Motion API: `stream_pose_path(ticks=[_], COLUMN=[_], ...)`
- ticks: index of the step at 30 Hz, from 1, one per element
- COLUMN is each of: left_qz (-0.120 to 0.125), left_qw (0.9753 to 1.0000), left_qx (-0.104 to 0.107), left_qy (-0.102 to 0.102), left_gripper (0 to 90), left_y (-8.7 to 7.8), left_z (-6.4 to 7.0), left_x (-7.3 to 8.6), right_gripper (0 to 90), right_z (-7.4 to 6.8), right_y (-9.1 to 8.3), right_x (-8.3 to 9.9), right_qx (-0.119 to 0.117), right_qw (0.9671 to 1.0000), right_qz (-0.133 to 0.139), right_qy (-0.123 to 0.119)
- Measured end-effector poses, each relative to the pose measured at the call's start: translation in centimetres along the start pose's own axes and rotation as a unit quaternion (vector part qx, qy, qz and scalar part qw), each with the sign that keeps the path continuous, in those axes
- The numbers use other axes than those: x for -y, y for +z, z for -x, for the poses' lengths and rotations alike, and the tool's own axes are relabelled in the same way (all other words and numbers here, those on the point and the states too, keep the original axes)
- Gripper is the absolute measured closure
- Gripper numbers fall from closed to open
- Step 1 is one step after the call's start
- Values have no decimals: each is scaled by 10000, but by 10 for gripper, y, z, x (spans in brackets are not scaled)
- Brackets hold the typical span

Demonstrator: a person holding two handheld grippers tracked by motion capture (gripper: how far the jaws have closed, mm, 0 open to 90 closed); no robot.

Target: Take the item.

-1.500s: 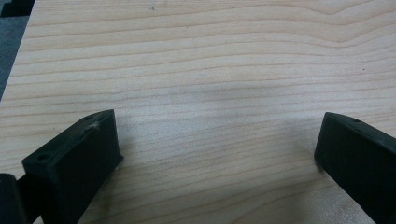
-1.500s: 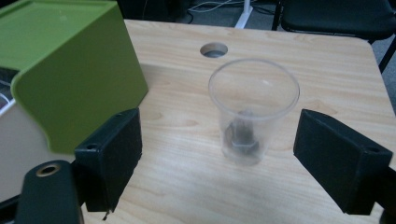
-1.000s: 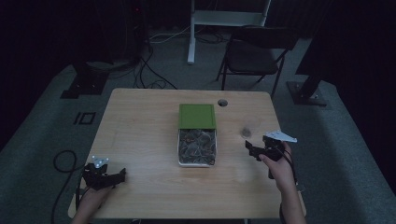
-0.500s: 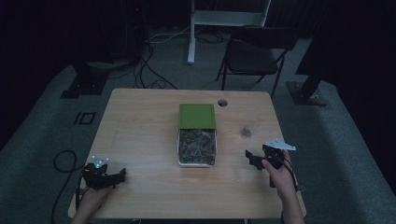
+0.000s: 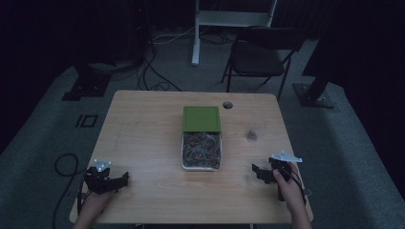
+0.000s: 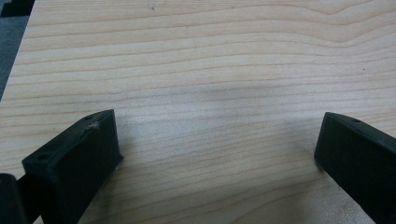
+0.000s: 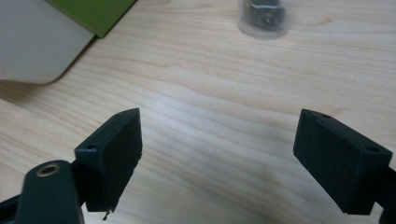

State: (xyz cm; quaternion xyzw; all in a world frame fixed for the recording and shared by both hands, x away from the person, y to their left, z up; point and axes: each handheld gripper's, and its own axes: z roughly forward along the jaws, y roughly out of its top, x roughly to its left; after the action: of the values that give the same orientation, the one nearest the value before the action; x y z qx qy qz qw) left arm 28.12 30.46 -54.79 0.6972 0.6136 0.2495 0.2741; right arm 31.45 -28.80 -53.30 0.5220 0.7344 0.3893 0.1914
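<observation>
While its jaws gape empty, the right gripper (image 7: 217,158) faces the small cup (image 7: 264,17) ahead.

Right gripper (image 5: 258,172) pulled back toward table's near edge, away from cup (image 5: 251,135).

The table (image 5: 143,138) is of light wood with rounded corners and a round hole (image 5: 228,104) near its far edge. In the middle lies a white tray (image 5: 201,164) with dark small pieces inside. A green lid (image 5: 201,118) lies flat at the far end of the tray and touches it. To the right of the tray, apart from it, stands a small clear cup (image 5: 251,135) with something dark in it. The rest of the wood is bare.
</observation>
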Motion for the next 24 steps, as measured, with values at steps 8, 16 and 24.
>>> stream_pose_path(ticks=[8,16,24], left_qz=[-1,-4,-1], left_qw=[10000,10000,10000], left_qx=[0,1,0], left_qy=[0,1,0], left_gripper=[5,5,5], left_y=[0,0,0], left_z=[0,0,0], left_x=[0,0,0], right_gripper=[181,187,180], right_z=[5,8,3], right_y=[-6,-12,-11], right_x=[14,24,30], right_qx=[-12,-62,-269], right_qw=[9997,9988,9948], right_qz=[-191,-353,-497], right_qy=[-125,-342,-847])
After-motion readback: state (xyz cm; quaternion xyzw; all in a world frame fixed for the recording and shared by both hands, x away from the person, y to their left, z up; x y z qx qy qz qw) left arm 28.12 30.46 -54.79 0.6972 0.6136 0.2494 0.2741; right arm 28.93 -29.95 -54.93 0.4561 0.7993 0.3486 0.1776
